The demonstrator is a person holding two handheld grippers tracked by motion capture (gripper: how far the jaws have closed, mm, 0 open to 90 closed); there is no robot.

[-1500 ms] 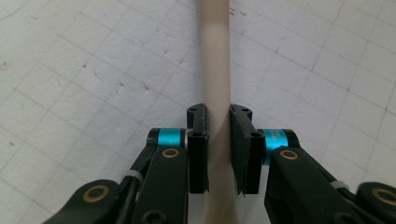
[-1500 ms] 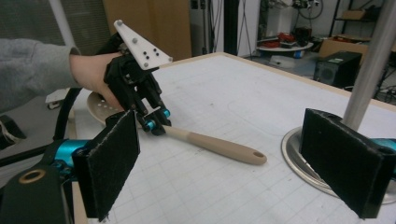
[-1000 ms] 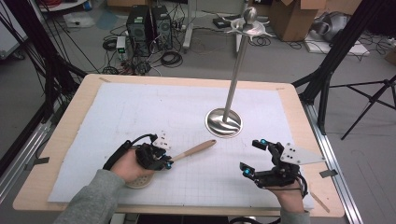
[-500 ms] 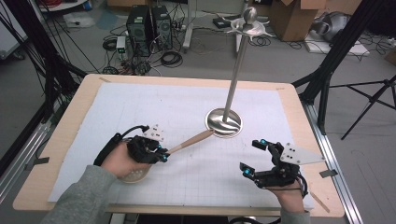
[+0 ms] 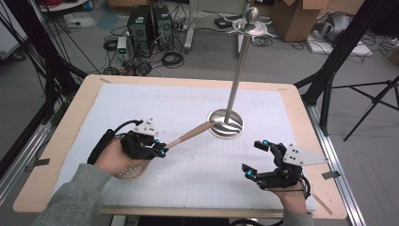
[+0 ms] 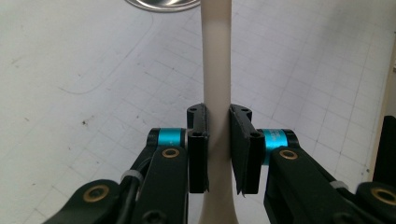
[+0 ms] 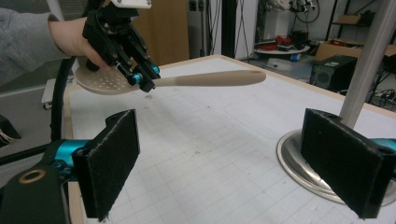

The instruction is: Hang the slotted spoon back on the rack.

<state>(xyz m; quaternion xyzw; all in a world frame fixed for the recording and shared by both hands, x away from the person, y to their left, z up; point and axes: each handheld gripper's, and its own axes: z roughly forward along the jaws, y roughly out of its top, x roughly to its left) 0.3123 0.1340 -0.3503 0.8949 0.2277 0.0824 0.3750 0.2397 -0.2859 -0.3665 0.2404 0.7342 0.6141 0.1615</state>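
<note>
The left gripper [image 5: 162, 151] clamps its jaws on the skimmer [image 5: 188, 135]; the right gripper view reveals its perforated disc. The right gripper [image 5: 256, 157] gapes wide above the desk [image 5: 84, 101].

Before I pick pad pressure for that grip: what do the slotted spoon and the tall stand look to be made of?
Slotted spoon: matte beige, uniform, no grain showing; probably plastic, possibly pale wood. Stand: bright mirror-like pole and round base, likely polished metal.
</note>
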